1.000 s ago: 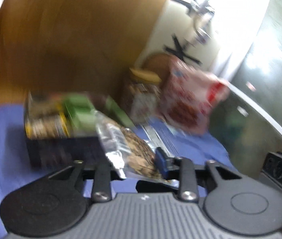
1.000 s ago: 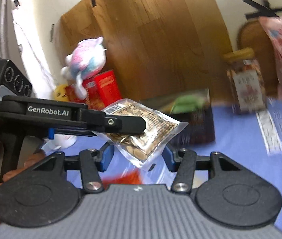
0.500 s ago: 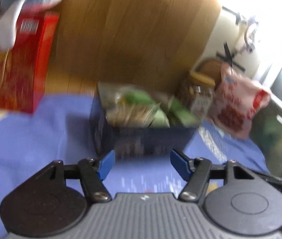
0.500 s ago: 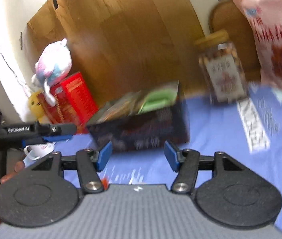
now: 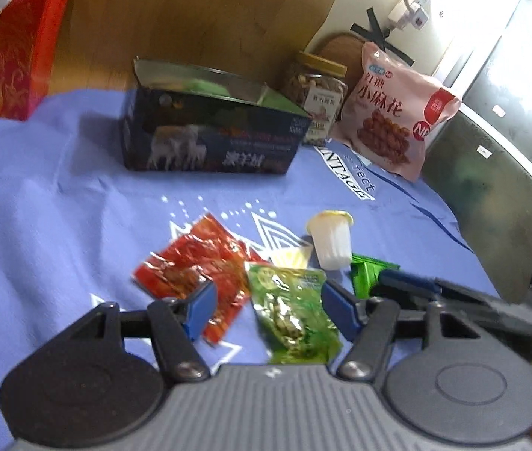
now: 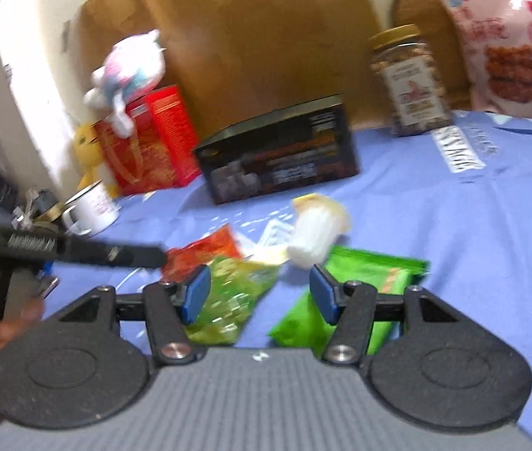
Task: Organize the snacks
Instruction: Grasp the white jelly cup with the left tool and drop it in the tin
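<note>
Loose snacks lie on the blue cloth: a red packet [image 5: 198, 263], a light green packet [image 5: 292, 308], a white jelly cup [image 5: 331, 240] on its side and a dark green packet [image 5: 369, 274]. The open dark box [image 5: 209, 139] stands behind them. My left gripper [image 5: 266, 306] is open and empty, low over the light green packet. My right gripper [image 6: 258, 293] is open and empty above the light green packet [image 6: 228, 293] and a bright green packet [image 6: 356, 293], near the jelly cup [image 6: 315, 229]. The dark box [image 6: 281, 154] stands beyond.
A nut jar [image 5: 316, 90] and a pink snack bag [image 5: 393, 109] stand right of the box. A red carton [image 6: 145, 143] with a plush toy [image 6: 127, 71] and a white mug [image 6: 91, 212] stand left. A wooden board [image 5: 191, 11] leans behind. The table edge [image 5: 510, 165] curves at right.
One second ago the left gripper held a clear cookie packet near the box; now both grippers are empty, pulled back and lowered over the loose snacks.
</note>
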Action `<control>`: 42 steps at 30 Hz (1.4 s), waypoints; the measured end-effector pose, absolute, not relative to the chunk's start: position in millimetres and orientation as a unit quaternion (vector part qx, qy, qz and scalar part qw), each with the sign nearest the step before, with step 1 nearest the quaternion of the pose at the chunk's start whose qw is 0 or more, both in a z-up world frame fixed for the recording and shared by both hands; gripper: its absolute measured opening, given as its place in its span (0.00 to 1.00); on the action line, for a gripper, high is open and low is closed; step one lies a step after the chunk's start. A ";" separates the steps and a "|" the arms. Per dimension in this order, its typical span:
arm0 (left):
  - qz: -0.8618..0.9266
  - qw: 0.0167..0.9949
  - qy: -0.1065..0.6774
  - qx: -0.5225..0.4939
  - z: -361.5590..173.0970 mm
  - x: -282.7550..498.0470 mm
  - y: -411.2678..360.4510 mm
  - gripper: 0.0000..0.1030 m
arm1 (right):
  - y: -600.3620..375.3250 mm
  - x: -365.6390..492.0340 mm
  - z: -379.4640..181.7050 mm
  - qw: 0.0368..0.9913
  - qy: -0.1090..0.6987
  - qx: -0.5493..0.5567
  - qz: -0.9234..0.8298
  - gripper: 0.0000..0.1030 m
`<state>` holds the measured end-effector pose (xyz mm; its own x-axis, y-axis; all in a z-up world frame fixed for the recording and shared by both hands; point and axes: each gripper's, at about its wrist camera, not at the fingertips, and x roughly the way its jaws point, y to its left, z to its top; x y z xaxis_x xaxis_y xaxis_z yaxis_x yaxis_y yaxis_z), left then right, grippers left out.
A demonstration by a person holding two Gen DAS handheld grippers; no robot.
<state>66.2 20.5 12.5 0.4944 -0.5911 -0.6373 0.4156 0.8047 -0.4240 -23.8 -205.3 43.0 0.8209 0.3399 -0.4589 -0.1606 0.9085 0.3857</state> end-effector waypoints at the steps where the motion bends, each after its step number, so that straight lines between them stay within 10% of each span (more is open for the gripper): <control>1: -0.293 0.857 0.409 -0.109 12.2 65.6 18.8 0.61 | -207.7 -18.3 44.4 0.942 0.264 0.165 0.128 0.59; 14: -0.317 0.846 0.423 -0.063 23.1 121.4 -68.8 0.61 | -195.6 23.0 21.2 0.942 0.302 0.081 0.125 0.60; 18: -0.318 0.831 0.453 -0.048 1.6 136.1 -87.5 0.37 | -187.3 25.1 21.3 0.944 0.301 0.051 0.128 0.42; 42: -0.284 0.872 0.377 -0.130 54.5 244.2 -75.8 0.40 | -207.5 121.7 85.9 0.973 0.211 0.024 0.089 0.43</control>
